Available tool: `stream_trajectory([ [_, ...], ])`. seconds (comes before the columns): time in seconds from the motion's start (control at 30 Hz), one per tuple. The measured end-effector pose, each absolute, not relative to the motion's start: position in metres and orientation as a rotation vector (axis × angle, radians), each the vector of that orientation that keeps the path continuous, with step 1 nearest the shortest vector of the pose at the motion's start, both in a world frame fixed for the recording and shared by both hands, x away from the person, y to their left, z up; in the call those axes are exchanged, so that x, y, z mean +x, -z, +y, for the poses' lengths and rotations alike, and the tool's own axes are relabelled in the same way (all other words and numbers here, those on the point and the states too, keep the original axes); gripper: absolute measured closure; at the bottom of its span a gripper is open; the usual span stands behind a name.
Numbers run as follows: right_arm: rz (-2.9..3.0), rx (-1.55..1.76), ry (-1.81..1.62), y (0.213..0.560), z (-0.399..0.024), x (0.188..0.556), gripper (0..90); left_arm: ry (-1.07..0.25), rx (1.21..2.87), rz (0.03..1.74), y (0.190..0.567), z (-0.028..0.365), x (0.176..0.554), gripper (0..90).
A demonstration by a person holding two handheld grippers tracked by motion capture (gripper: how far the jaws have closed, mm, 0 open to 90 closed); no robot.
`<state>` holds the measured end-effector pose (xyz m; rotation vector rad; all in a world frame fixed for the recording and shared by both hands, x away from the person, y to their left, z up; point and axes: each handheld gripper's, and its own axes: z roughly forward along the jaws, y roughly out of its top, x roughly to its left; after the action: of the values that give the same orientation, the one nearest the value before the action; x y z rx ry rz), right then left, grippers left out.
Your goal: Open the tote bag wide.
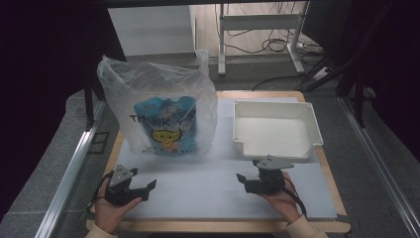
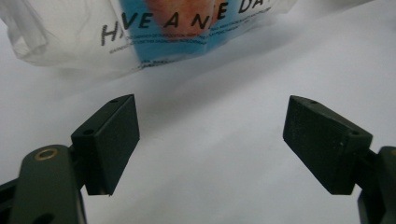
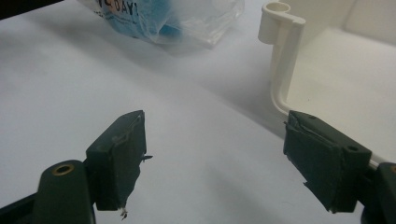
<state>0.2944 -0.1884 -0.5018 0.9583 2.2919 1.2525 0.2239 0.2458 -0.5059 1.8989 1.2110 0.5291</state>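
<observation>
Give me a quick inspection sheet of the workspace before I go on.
Surface: white mat on a wooden table, bare between the claws.
Job's things: clear plastic bag printed with a yellow duck, standing at back left with a blue item inside; empty white plastic tray at back right.
Clutter: nothing seen.
Grippers: left claw and right claw open, holding nothing, near the front edge.
Cables: a black cable trails from each claw; more on the floor beyond the table.
Surroundings: metal frame legs behind, dark curtains at both sides.

Bare mat (image 1: 198, 186) between grippers; bag (image 1: 163, 114) and tray (image 1: 275, 126) block beyond.
</observation>
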Motion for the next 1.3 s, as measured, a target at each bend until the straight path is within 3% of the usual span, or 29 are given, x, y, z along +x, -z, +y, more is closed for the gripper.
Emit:
stream_trajectory([
  [0.83,2.280,0.979,-1.268,0.507,-0.197,0.291,23.5,-0.553,1.896,1.146,0.480,0.249,0.221,25.3],
  [1.3,2.296,0.970,-1.233,0.511,-0.190,0.291,23.4,-0.561,1.871,1.133,0.464,0.255,0.222,23.7],
])
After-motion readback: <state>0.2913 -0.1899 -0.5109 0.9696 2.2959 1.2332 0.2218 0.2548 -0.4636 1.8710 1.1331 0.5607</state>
